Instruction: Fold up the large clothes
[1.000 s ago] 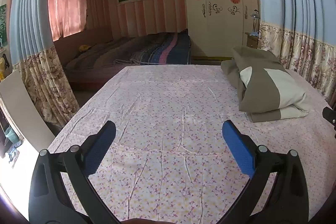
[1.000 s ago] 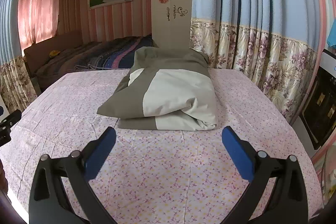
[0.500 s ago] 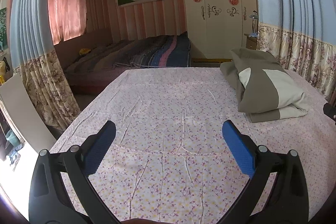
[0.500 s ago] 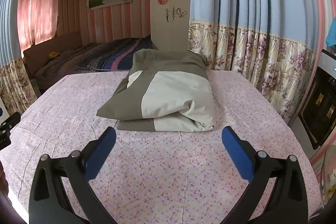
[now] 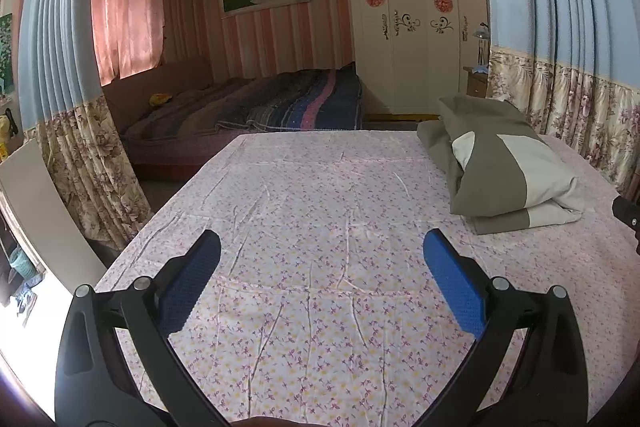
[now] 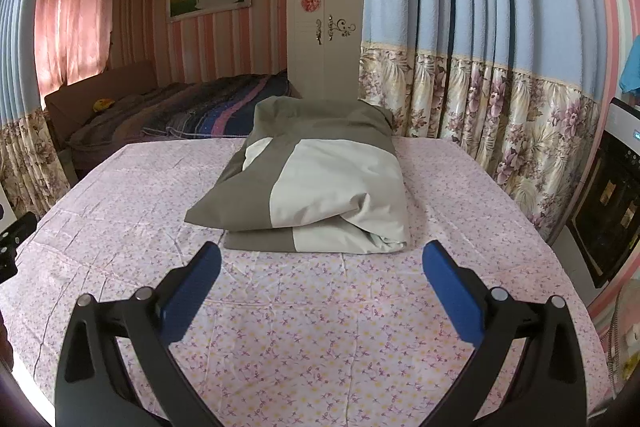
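Both the left claw (image 5: 320,259) and right claw (image 6: 320,259) hang spread wide and empty above the floral bed (image 6: 280,327), where the folded olive-and-cream garment (image 6: 320,187) lies ahead of the right claw

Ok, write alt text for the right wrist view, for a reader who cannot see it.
A folded grey and cream garment lies on a bed covered by a pink floral sheet, just beyond the open right hand-held gripper, which holds nothing. Blue and floral curtains hang to the right; a second bed and a white wardrobe stand behind.
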`<state>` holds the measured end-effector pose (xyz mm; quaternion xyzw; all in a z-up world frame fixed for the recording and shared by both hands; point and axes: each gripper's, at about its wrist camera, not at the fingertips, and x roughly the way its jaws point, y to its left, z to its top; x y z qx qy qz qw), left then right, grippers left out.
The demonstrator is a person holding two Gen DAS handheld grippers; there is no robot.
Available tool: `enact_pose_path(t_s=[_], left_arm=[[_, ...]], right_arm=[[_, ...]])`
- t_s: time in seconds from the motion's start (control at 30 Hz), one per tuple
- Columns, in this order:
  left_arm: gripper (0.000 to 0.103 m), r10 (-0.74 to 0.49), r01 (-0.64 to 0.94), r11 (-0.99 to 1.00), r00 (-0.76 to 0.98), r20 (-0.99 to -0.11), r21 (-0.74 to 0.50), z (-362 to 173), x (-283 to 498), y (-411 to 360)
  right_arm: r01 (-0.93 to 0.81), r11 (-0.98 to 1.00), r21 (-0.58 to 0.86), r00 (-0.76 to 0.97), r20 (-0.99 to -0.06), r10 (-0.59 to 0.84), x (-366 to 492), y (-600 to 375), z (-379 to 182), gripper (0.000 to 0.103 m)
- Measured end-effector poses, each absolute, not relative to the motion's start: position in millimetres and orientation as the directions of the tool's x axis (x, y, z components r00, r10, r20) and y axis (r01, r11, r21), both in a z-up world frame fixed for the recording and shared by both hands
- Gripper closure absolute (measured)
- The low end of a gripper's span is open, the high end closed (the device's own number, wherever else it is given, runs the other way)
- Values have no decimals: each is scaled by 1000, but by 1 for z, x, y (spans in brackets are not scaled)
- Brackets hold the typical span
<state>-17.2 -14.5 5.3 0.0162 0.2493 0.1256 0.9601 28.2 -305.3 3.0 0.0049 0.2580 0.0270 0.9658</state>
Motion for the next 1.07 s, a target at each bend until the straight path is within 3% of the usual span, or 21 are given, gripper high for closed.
enact_pose_path(t_s=[1.07], left_arm=[[3, 258, -238, 966, 849, -461, 100, 9, -25, -13]], right_arm=[[-39, 999, 23, 872, -487, 45, 25, -313, 5, 2]])
